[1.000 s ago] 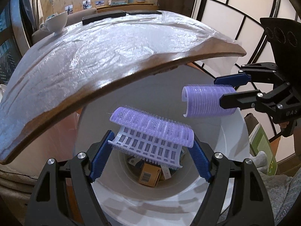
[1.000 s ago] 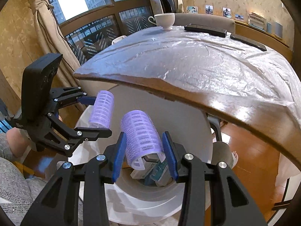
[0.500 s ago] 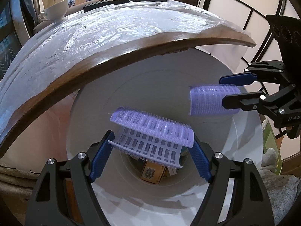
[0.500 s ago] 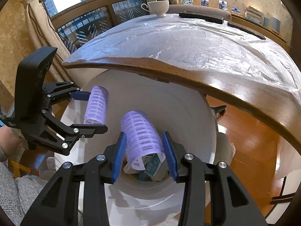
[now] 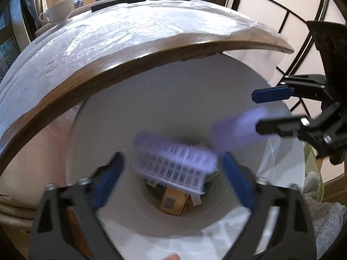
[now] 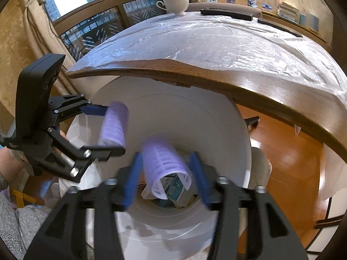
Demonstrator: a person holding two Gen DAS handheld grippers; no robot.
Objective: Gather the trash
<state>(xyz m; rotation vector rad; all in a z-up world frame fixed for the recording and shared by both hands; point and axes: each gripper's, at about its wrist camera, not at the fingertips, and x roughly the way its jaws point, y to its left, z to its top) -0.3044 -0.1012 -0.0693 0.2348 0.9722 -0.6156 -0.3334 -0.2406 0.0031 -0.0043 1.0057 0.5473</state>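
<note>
Both grippers hang over a white trash bin (image 5: 151,108) (image 6: 195,119) below the table edge. My left gripper (image 5: 171,179) (image 6: 104,131) has its jaws opening. A purple hair roller (image 5: 175,162) (image 6: 115,125) with a white mesh core hangs blurred between them, with a gap at each pad. My right gripper (image 6: 166,178) (image 5: 266,110) is opening as well. Its purple roller (image 6: 164,164) (image 5: 236,127) is blurred and slipping down out of the blue pads. Cardboard boxes (image 5: 173,201) (image 6: 173,188) lie at the bin's bottom.
A wooden table (image 5: 130,65) (image 6: 260,95) draped in clear plastic sheet overhangs the bin. A white cup (image 6: 175,3), dark flat devices (image 6: 225,14) and books stand at its far side. A paper screen (image 5: 271,10) is to the right, windows (image 6: 97,28) to the left, and wooden floor (image 6: 282,151) beside the bin.
Both grippers' jaws have spread apart. The two purple rollers, gripped firmly before, are now blurred and dropping toward the bin. The hands have barely shifted.
</note>
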